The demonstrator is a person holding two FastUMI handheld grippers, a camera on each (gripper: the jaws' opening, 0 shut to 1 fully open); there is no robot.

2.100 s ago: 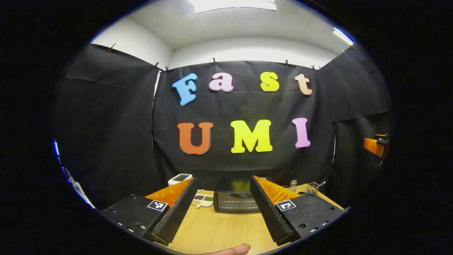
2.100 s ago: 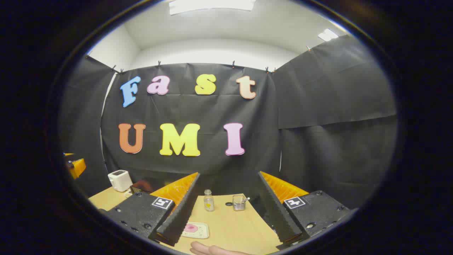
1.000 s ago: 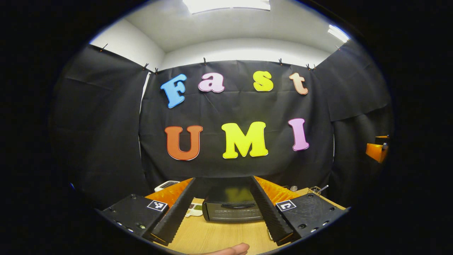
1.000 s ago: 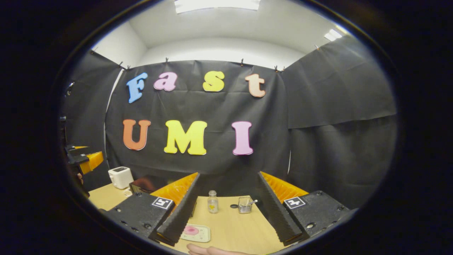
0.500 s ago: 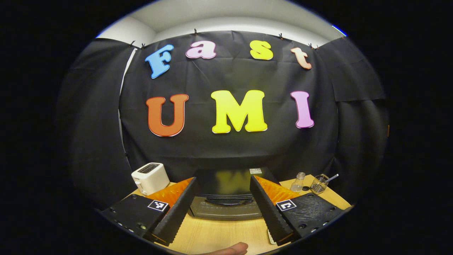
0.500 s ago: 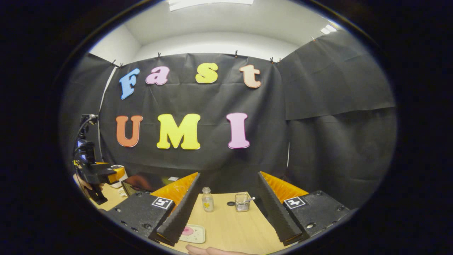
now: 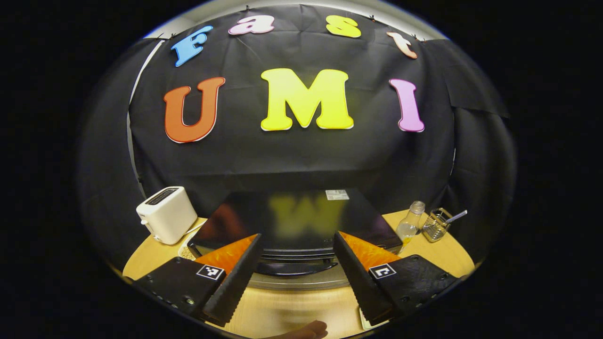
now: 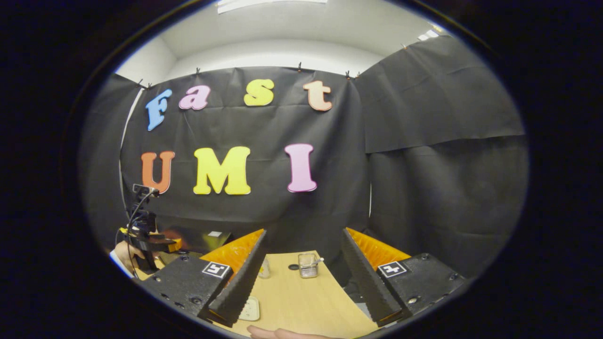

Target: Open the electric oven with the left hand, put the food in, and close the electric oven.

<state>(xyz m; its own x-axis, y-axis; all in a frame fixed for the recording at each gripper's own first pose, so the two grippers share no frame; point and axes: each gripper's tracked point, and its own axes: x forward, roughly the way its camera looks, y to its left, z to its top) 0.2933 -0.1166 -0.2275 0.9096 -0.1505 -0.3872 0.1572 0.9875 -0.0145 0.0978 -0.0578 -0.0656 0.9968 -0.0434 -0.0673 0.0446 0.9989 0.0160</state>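
Directly ahead of the left gripper (image 7: 296, 270), the electric oven (image 7: 301, 226) is sitting closed on the table (image 7: 438, 254); spread, empty fingers are lining up with its door handle (image 7: 297, 268). Farther right, the right gripper (image 8: 301, 278) is waiting wide and empty, likely for the food.

Left gripper (image 7: 297, 268) now much nearer the oven (image 7: 301, 226).

White toaster (image 7: 166, 214) left on wooden table (image 7: 443, 254); glass bottle (image 7: 410, 223), wire basket (image 7: 435, 225) right.
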